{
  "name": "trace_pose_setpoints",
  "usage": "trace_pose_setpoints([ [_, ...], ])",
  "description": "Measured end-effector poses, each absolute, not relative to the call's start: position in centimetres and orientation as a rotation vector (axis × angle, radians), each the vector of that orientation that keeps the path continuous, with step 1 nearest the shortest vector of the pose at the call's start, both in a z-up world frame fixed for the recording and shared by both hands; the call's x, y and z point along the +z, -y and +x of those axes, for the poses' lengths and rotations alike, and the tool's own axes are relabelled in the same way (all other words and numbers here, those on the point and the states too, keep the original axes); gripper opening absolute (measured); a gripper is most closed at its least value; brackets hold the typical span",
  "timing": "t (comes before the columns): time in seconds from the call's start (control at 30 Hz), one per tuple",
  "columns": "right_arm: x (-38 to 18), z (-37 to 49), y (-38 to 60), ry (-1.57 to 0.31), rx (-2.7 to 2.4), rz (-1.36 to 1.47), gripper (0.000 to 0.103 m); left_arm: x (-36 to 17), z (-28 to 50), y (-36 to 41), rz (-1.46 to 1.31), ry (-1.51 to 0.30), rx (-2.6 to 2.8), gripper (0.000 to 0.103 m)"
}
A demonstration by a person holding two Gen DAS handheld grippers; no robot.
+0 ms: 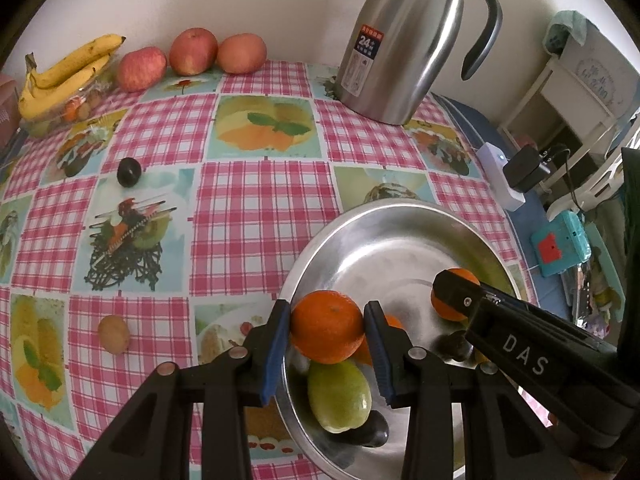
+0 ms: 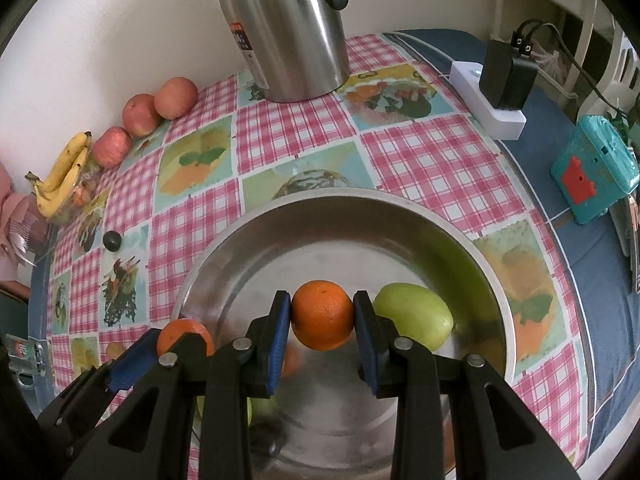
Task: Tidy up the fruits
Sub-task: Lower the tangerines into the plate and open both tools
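Now both tools clamped: left tool [image 1: 326, 334] on orange [image 1: 326, 326], right tool [image 2: 322, 316] on second orange [image 2: 322, 314]. Firm, round, likely rolls; hold across middle.

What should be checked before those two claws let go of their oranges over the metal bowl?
1. Left claw clamps its orange: ok.
2. Right claw clamps its orange: ok.
3. Both oranges are over the steel bowl: ok.
4. Bare bowl floor under the right orange: ok.
5. Drop spot under the left orange: not ok, a green fruit lies there.
6. Height above the bowl floor: cannot tell.
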State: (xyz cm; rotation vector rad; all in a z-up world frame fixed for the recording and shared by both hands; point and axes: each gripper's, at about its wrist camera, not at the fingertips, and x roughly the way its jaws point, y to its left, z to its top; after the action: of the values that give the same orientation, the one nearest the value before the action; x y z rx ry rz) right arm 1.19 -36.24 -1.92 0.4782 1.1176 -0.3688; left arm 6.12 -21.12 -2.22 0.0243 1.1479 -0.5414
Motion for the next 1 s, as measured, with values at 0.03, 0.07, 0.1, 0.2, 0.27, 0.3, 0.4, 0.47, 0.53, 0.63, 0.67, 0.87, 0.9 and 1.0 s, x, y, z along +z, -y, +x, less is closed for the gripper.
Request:
trace_pose_setpoints([
  [0.03, -2.05, 1.2, 36.26, -1.121, -0.371, 0.479, 0.034, -2.31, 6.17, 21.15, 0.024, -1.151, -0.541, 0.04],
  [0.07, -2.14, 1.22, 36.3, -1.123, -0.372, 0.481, 0.034, -2.44, 6.19, 21.14, 0.024, -1.155, -0.54, 0.04],
  [0.1, -2.28, 1.23, 36.34, -1.126, -0.372, 0.484, 0.034, -2.47, 6.16, 21.15, 0.028, -1.153, -0.539, 0.04],
  [0.2, -2.45, 1.21, 36.45, -1.13, -0.374, 0.487, 0.034, -2.49, 6.13, 21.22, 0.036, -1.15, -0.537, 0.04],
  [0.27, -2.49, 1.22, 36.5, -1.131, -0.376, 0.486, 0.034, -2.51, 6.11, 21.26, 0.039, -1.149, -0.536, 0.04],
  [0.3, -2.53, 1.21, 36.55, -1.132, -0.376, 0.487, 0.034, -2.53, 6.1, 21.28, 0.041, -1.149, -0.536, 0.04],
  [0.4, -2.59, 1.19, 36.57, -1.135, -0.378, 0.492, 0.034, -2.55, 6.11, 21.34, 0.046, -1.148, -0.536, 0.04],
  [0.47, -2.6, 1.2, 36.57, -1.137, -0.379, 0.491, 0.034, -2.56, 6.12, 21.35, 0.047, -1.148, -0.537, 0.041],
  [0.53, -2.6, 1.2, 36.57, -1.139, -0.382, 0.491, 0.034, -2.57, 6.13, 21.34, 0.049, -1.149, -0.538, 0.042],
  [0.63, -2.59, 1.2, 36.58, -1.142, -0.384, 0.495, 0.034, -2.56, 6.1, 21.39, 0.052, -1.15, -0.54, 0.042],
  [0.67, -2.6, 1.19, 36.58, -1.143, -0.384, 0.495, 0.034, -2.55, 6.12, 21.37, 0.052, -1.15, -0.54, 0.042],
  [0.87, -2.48, 1.16, 36.73, -1.139, -0.391, 0.491, 0.035, -2.58, 6.2, 21.36, 0.039, -1.155, -0.546, 0.047],
  [0.9, -2.38, 1.14, 36.74, -1.135, -0.391, 0.49, 0.035, -2.59, 6.19, 21.4, 0.039, -1.155, -0.548, 0.05],
  [1.0, -2.12, 1.09, 36.67, -1.129, -0.392, 0.485, 0.035, -2.52, 6.08, 21.51, 0.043, -1.155, -0.554, 0.05],
])
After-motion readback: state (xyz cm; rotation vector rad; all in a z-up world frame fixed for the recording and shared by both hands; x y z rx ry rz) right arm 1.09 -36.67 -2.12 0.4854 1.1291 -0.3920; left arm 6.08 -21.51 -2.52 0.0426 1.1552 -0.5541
